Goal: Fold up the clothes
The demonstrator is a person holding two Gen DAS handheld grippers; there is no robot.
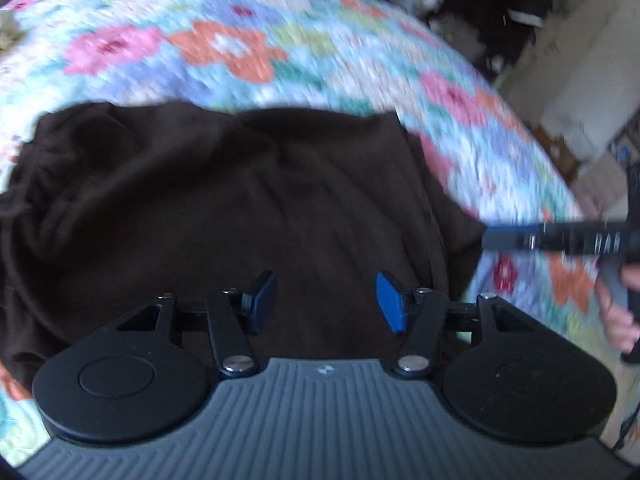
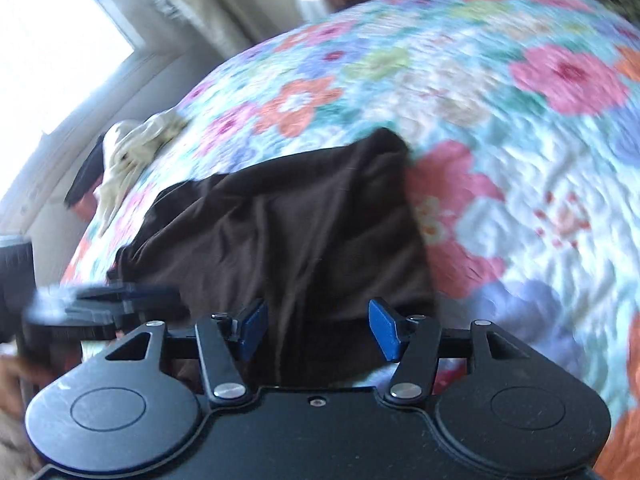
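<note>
A dark brown garment (image 1: pixel 224 208) lies partly folded and wrinkled on a flowered quilt (image 1: pixel 240 48). My left gripper (image 1: pixel 326 300) is open and empty, just above the garment's near part. In the right wrist view the same garment (image 2: pixel 280 232) lies ahead on the quilt (image 2: pixel 500 128). My right gripper (image 2: pixel 318 330) is open and empty over the garment's near edge. The right gripper also shows in the left wrist view (image 1: pixel 560 240), blurred, at the garment's right edge. The left gripper shows blurred at the left of the right wrist view (image 2: pixel 100 304).
A pale crumpled cloth (image 2: pixel 136 148) lies on the quilt's far left edge beside a dark item (image 2: pixel 86 180). A bright window (image 2: pixel 52 48) is beyond it. Clutter (image 1: pixel 500 20) and floor lie past the bed's right edge.
</note>
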